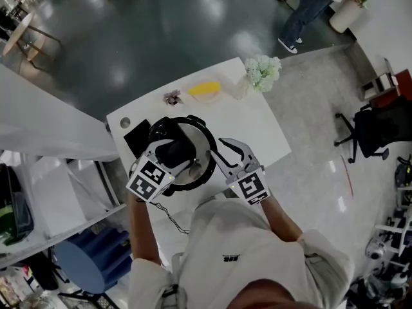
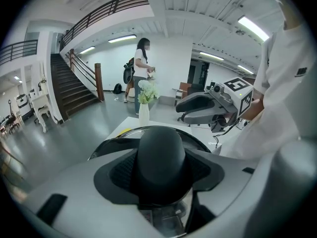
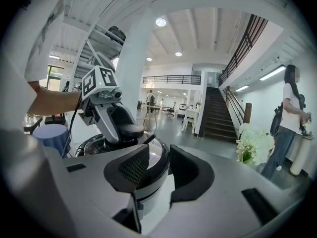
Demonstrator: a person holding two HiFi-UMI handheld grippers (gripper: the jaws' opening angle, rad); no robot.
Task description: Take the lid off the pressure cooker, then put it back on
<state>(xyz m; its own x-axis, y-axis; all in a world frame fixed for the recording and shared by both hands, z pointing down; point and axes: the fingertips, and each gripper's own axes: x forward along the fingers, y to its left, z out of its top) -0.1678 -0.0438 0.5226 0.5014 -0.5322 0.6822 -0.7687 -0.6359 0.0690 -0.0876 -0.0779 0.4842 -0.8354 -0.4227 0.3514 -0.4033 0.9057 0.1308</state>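
The pressure cooker (image 1: 201, 166) stands on the white table (image 1: 257, 127); its lid (image 1: 196, 134) has a black rim and a black knob (image 2: 161, 152) on top. My left gripper (image 1: 174, 148) comes from the near left and is shut on that knob, both pads pressed against it (image 2: 161, 171). My right gripper (image 1: 226, 152) hangs just right of the cooker, open, with nothing between its fingers. In the right gripper view the cooker's side wall (image 3: 148, 180) shows through the gap of the right gripper (image 3: 166, 170), and the left gripper (image 3: 121, 128) sits on the lid.
At the table's far side are a vase of white flowers (image 1: 262, 71), a yellow thing (image 1: 205, 89) and a small item (image 1: 172, 97). A flat black object (image 1: 136, 136) lies left of the cooker. A blue stool (image 1: 90, 259) is near left, an office chair (image 1: 373, 131) right.
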